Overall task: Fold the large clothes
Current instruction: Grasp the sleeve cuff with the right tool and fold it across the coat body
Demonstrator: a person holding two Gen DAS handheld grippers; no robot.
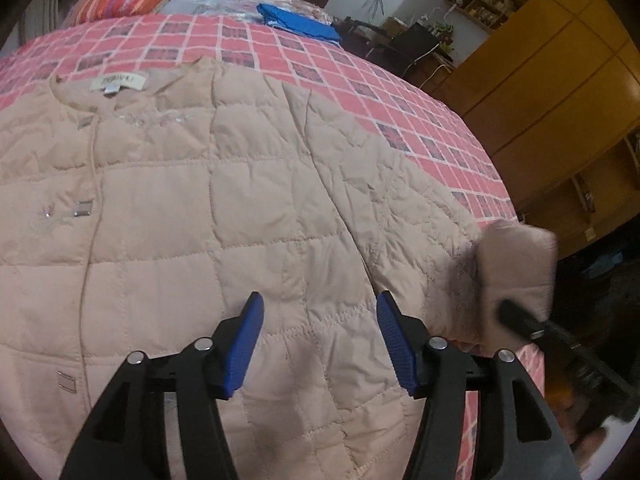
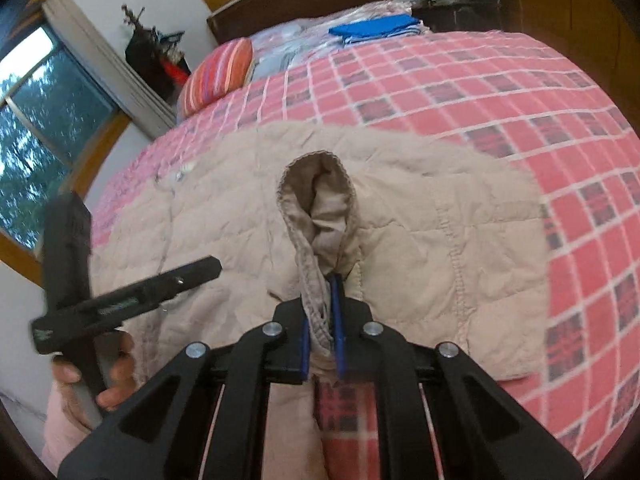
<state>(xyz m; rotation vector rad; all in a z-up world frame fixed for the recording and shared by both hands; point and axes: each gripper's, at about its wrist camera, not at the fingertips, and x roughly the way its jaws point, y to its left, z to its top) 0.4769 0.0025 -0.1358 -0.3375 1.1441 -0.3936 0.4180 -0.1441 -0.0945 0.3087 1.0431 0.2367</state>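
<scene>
The right claw is pinched on the cuff of the jacket's sleeve, lifting it off the bed. The left claw is spread wide and empty above the jacket body. Step in hand appears to be folding the sleeve inward; next, carry the cuff leftward across the chest and lay it flat. The jacket is beige, quilted, creased, lying front-up on the near part of the bed, collar at the far end.

Bare checked bedspread lies open beyond the jacket. A striped pillow and folded blue cloth block the far end; a wooden wardrobe flanks one side.
</scene>
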